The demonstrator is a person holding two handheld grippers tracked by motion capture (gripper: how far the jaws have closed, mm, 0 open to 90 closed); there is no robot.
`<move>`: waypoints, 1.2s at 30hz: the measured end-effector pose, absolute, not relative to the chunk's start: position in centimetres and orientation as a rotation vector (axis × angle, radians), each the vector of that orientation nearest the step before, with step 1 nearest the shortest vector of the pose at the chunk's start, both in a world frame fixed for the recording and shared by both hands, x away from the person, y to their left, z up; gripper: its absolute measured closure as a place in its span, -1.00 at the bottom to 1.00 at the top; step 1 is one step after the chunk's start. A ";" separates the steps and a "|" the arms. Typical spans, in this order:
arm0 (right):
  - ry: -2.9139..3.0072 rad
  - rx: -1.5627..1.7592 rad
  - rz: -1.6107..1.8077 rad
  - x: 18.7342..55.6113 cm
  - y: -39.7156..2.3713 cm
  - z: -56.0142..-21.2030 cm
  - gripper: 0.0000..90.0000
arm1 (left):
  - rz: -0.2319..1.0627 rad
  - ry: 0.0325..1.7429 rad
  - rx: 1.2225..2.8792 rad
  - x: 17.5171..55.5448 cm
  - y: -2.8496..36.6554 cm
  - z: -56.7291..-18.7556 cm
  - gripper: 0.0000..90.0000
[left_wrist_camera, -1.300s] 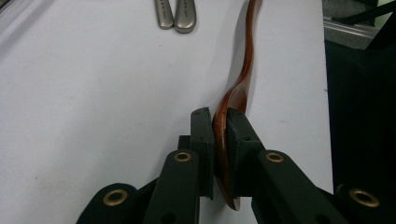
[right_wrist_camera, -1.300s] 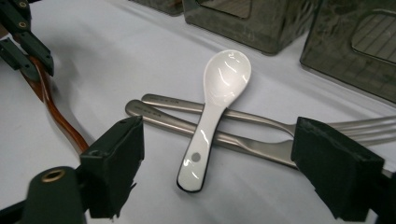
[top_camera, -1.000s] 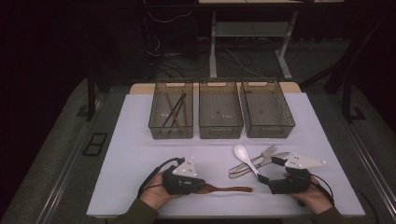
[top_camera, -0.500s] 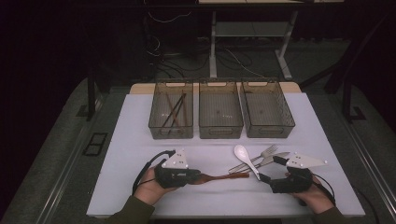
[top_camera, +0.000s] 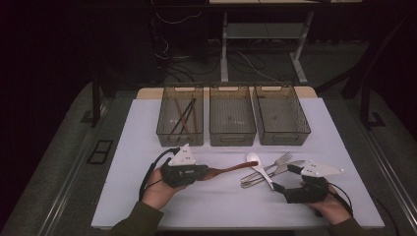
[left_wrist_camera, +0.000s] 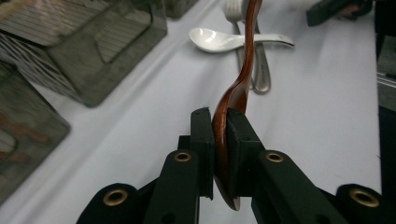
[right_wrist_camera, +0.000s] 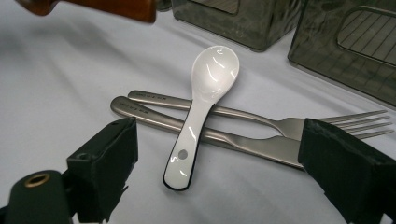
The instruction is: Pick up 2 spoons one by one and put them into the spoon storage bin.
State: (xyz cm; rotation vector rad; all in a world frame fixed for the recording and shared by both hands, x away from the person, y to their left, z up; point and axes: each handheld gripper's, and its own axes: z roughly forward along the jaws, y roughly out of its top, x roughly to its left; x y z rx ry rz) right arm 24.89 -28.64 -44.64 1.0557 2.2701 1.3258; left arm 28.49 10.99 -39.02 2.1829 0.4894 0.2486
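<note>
Since a second ago your left gripper (top_camera: 204, 172) has lifted the wooden spoon (top_camera: 231, 169), clamped by its bowl, handle toward 2 o'clock; your right gripper (right_wrist_camera: 219, 158) waits open over the cutlery (right_wrist_camera: 233, 133).

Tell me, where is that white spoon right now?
In the high view the white spoon lies right of centre on the table, across a metal fork and knife, just ahead of the right gripper.

From above our side we look forward and down on the table (top_camera: 147, 206). Each gripper camera sits low and close; both share the white spoon (left_wrist_camera: 215, 38).
</note>
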 end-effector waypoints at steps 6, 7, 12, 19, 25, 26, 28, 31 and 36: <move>2.265 1.068 1.324 24.7 -28.8 -44.6 -0.74 | 0.291 0.515 2.154 29.6 11.0 -37.8 0.83; 2.262 1.063 1.327 24.8 -28.8 -44.6 -0.74 | 0.299 0.520 2.149 29.8 11.0 -37.7 0.83; 2.265 1.070 1.325 24.8 -28.7 -44.6 -0.74 | 0.333 0.549 2.126 31.1 10.8 -36.9 0.83; 2.268 1.075 1.319 24.7 -28.7 -44.7 -0.74 | 0.401 0.580 2.088 33.4 9.9 -35.0 0.83; 2.256 1.079 1.328 24.8 -28.8 -44.6 -0.74 | 0.453 0.599 2.086 35.5 8.7 -34.0 0.83; 2.257 1.080 1.326 24.8 -28.9 -44.7 -0.74 | 0.461 0.603 2.083 35.9 8.5 -34.0 0.83; 2.257 1.079 1.327 24.8 -28.9 -44.7 -0.74 | 0.476 0.612 2.094 36.5 8.1 -33.9 0.83; 2.252 1.080 1.333 24.8 -29.0 -44.6 -0.74 | 0.501 0.633 2.095 37.4 7.5 -33.9 0.83; 2.256 1.077 1.330 24.7 -28.9 -44.6 -0.74 | 0.524 0.685 2.093 39.1 6.4 -34.5 0.83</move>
